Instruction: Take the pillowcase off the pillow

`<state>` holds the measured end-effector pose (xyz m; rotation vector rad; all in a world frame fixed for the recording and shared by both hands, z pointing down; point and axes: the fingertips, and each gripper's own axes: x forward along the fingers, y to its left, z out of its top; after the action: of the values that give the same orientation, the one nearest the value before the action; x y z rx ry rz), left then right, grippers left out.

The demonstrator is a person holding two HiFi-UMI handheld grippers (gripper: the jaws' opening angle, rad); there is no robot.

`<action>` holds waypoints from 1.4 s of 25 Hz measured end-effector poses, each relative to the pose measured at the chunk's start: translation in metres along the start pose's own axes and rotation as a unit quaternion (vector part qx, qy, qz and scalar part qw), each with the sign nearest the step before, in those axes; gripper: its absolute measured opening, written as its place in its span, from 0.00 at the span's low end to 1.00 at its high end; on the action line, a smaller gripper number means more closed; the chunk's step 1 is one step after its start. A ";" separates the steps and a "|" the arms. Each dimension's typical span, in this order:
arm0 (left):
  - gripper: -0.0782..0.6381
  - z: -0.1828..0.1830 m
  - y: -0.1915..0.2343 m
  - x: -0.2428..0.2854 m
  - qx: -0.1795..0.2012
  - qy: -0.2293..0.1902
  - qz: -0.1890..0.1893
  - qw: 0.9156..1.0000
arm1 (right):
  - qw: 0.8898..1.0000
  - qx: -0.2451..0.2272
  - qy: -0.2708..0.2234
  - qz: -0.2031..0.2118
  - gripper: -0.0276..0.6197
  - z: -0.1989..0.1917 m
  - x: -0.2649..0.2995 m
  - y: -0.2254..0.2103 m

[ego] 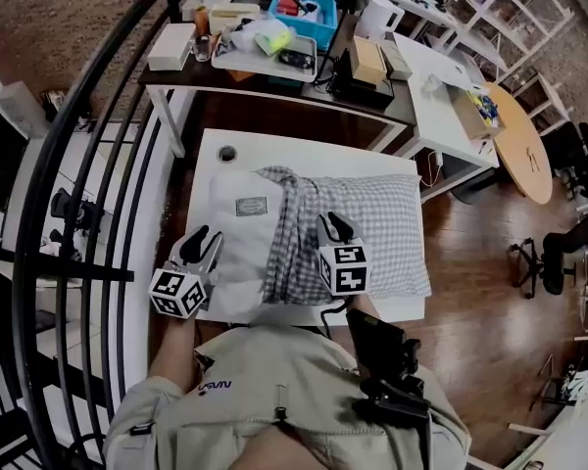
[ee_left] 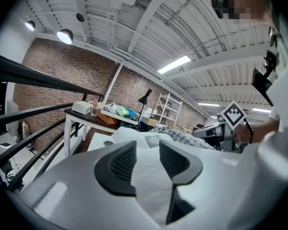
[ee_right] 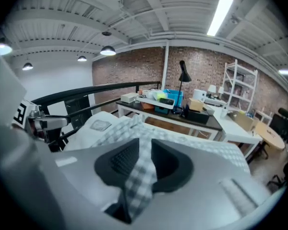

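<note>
L claw (ego: 201, 239) sits at the near-left corner of the white tabletop (ego: 304, 151). Its jaws are apart, w/ bare white pillow (ego: 237, 248) fabric lying btwn the pads (ee_left: 124, 161), not pinched. R claw (ego: 335, 225) is over the near edge of the pillowcase (ego: 377, 225). Its jaws are apart too, and a strand of checked cloth runs loose btwn them. The pillow lies across the tabletop. The grey-white checked pillowcase covers its right part and is bunched into a ridge approx mid-pillow. The left part is bare white, w/ a sewn label (ego: 252, 207) showing. Behind is a dark tabletop (ego: 274, 86) w/ a blue bin (ego: 306, 16) and clutter. A black railing (ego: 73, 145) runs along the left.
</note>
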<state>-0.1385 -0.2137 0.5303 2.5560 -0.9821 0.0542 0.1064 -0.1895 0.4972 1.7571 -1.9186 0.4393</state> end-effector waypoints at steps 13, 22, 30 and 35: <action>0.43 -0.054 -0.070 -0.038 0.023 0.067 0.004 0.997 | 0.995 -0.015 0.008 0.102 0.19 -0.077 -0.072 0.079; 0.53 -0.073 -0.101 -0.068 0.039 0.084 0.090 0.992 | 0.978 -0.068 0.016 0.194 0.23 -0.120 -0.090 0.108; 0.60 -0.119 -0.093 -0.049 0.041 0.134 0.060 0.988 | 0.982 -0.086 0.064 0.157 0.27 -0.146 -0.075 0.129; 0.42 -0.148 -0.090 -0.029 0.093 0.209 0.031 0.973 | 0.984 -0.118 0.104 0.085 0.19 -0.169 -0.044 0.129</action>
<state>-0.0864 -0.0783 0.6293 2.5217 -0.9209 0.7035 0.0055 -0.0453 0.6243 1.3487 -1.8909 0.4182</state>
